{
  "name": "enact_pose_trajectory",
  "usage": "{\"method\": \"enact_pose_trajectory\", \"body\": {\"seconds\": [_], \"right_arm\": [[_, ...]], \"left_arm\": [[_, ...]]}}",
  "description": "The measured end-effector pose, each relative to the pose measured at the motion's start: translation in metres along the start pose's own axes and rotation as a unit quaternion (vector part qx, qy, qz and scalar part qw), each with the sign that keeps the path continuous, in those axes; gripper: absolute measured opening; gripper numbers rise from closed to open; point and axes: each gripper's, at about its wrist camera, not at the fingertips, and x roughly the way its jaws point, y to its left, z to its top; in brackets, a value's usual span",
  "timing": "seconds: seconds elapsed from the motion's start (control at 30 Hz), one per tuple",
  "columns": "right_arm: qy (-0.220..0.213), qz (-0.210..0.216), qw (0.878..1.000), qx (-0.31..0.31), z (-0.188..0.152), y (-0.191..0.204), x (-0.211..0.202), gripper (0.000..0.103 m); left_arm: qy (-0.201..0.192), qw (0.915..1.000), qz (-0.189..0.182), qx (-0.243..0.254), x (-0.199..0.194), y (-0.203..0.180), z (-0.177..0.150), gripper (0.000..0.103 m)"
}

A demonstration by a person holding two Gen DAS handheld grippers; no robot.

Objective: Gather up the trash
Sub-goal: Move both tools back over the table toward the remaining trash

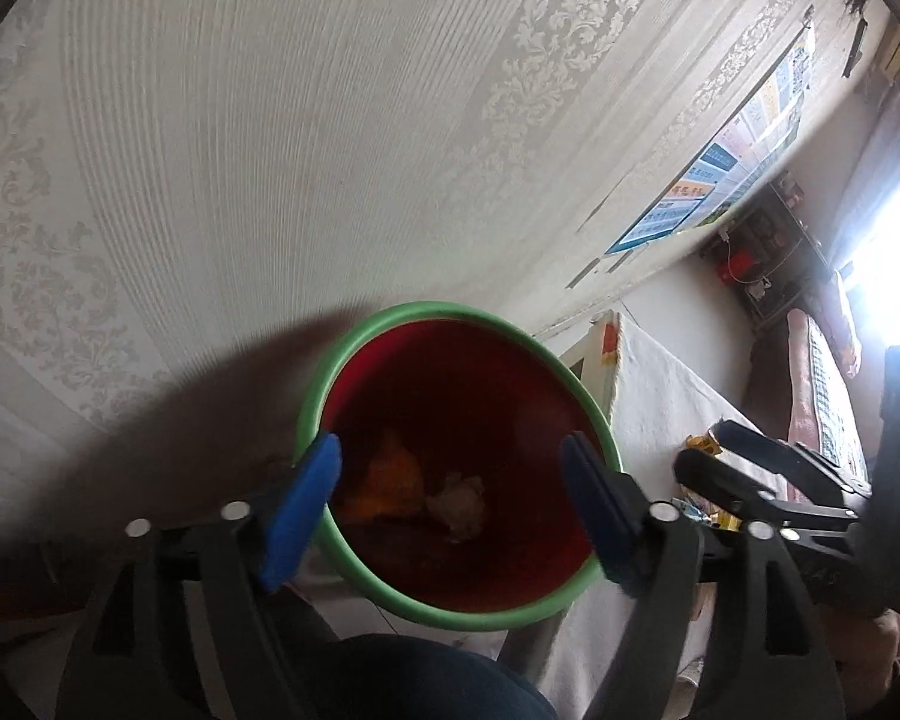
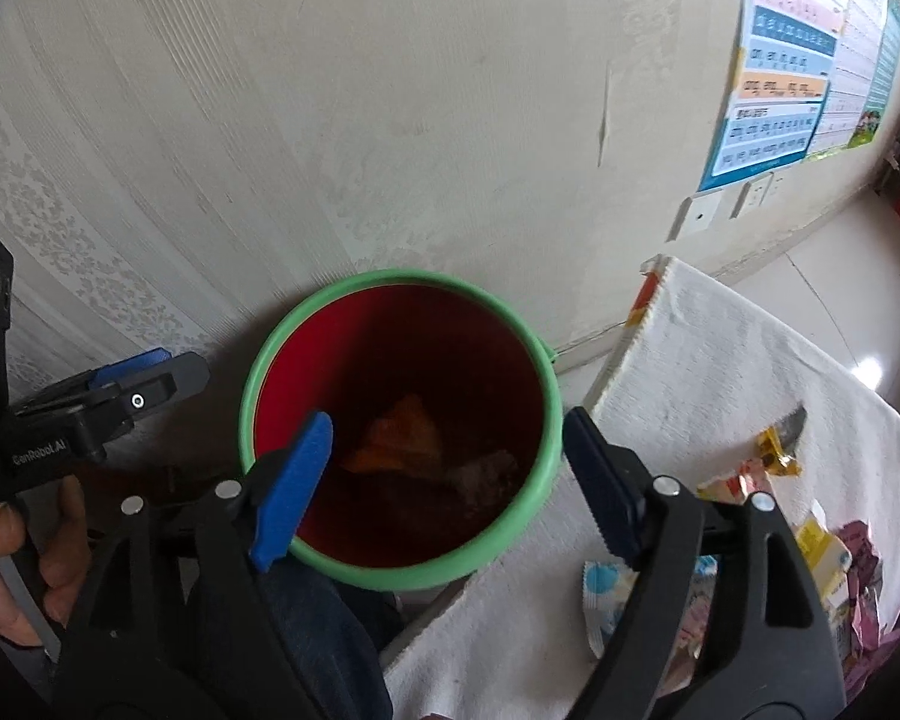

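A red bin with a green rim stands against the wall; it also shows in the right wrist view. Inside lie an orange wrapper and a crumpled pale piece. My left gripper is open and empty above the bin's mouth. My right gripper is open and empty over the bin too. Loose wrappers lie on a white cloth to the right of the bin.
A patterned wall rises behind the bin, with a poster and sockets. The other gripper shows at each view's edge. A blue-clad knee is below the bin. Shelves stand far right.
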Motion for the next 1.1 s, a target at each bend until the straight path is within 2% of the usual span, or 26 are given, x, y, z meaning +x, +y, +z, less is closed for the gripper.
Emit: {"method": "enact_pose_trajectory", "body": {"seconds": [0.03, 0.23, 0.43, 0.73, 0.93, 1.1], "right_arm": [[-0.003, -0.003, 1.0, 0.001, -0.002, -0.001, -0.006, 0.082], [-0.021, -0.018, 1.0, 0.013, -0.025, -0.014, -0.041, 0.089], [-0.038, -0.037, 0.998, 0.041, -0.06, -0.04, -0.079, 0.093], [-0.051, -0.083, 0.991, 0.095, -0.122, -0.104, -0.132, 0.094], [-0.064, -0.12, 0.981, 0.141, -0.164, -0.154, -0.165, 0.095], [-0.071, -0.142, 0.97, 0.182, -0.203, -0.193, -0.187, 0.095]], "left_arm": [[-0.003, 1.0, 0.002, 0.004, -0.002, -0.003, -0.001, 0.082], [-0.016, 0.9995, 0.0, 0.028, -0.02, -0.03, -0.011, 0.089], [-0.012, 0.9984, -0.019, 0.051, -0.024, -0.07, -0.031, 0.092], [0.018, 0.9932, -0.056, 0.101, -0.008, -0.141, -0.076, 0.092], [0.036, 0.985, -0.077, 0.15, 0.003, -0.194, -0.105, 0.093], [0.051, 0.981, -0.081, 0.168, 0.013, -0.222, -0.124, 0.093]]}}
